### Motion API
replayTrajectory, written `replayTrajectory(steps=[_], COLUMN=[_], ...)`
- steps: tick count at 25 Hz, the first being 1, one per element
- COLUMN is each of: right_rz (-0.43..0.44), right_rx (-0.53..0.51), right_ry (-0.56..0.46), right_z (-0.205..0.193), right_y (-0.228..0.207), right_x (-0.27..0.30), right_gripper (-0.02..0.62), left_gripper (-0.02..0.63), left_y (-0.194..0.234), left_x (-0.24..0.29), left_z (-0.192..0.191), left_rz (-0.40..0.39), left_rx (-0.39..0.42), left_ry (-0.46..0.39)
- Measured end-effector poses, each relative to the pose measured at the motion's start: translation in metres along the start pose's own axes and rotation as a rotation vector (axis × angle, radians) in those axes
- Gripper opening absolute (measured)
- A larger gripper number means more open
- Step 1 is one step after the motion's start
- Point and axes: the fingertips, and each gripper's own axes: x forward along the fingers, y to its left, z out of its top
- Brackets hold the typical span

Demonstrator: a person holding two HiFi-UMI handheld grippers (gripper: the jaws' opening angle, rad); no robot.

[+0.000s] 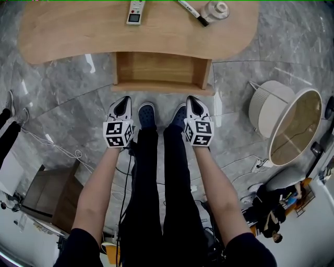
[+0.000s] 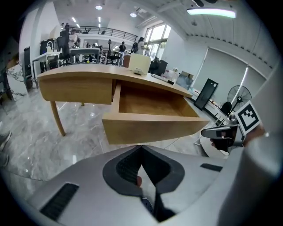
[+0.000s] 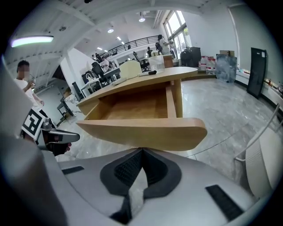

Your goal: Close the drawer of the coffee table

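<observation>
Looking down on drawer (image 1: 162, 87) pulled well out from under bench (image 1: 78, 36), inside apparently bare, curved front panel facing the shoes (image 1: 146, 114). Holding left gripper (image 1: 124, 101) & right gripper (image 1: 192, 100) side by side just in front of that panel, each w/ jaws pressed fully together & gripping nothing. Can't tell from any view whether tips already touch the wood. Judging the push as not yet begun, so plenty left to go wrong. With narrow closed tips against a rounded edge, easy to slip over or under the panel instead of driving it in. If pressed harder on one side than the other, or at diff. heights, likely to rack in its slot & jam part-way. If shoved fast, apt to hit a hard stop at the back & jolt bench, shaking the white handset (image 1: 135, 11), marker (image 1: 192, 12) & white round item (image 1: 215, 9) on top, w/ marker prob. first to roll. Could also scoot the whole bench across glossy stone floor (image 1: 62, 88) rather than closing anything. Safer to go slow, level, even on both tips, w/ toes kept clear beneath.
</observation>
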Motion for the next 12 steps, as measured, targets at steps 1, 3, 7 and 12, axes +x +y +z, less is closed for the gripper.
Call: replayTrajectory(steps=[1, 3, 7, 12], right_rz=[0.000, -0.003, -0.031, -0.049], right_rx=[0.007, 0.026, 0.070, 0.106], right_ry=[0.001, 0.005, -0.021, -0.068], right_z=[0.000, -0.001, 0.005, 0.013], right_y=[-0.001, -0.003, -0.012, -0.016], right_x=[0.002, 0.007, 0.013, 0.015], right_gripper=[0.026, 0.026, 0.026, 0.026], left_gripper=[0.025, 0.025, 0.025, 0.025], left_y=[0.001, 0.002, 0.006, 0.012], left_x=[0.004, 0.012, 0.024, 0.027], left_z=[0.001, 0.004, 0.014, 0.021], left_rz=[0.001, 0.000, -0.009, -0.014], left_rx=[-0.002, -0.005, 0.011, -0.018], left_ry=[0.002, 0.001, -0.011, -0.032])
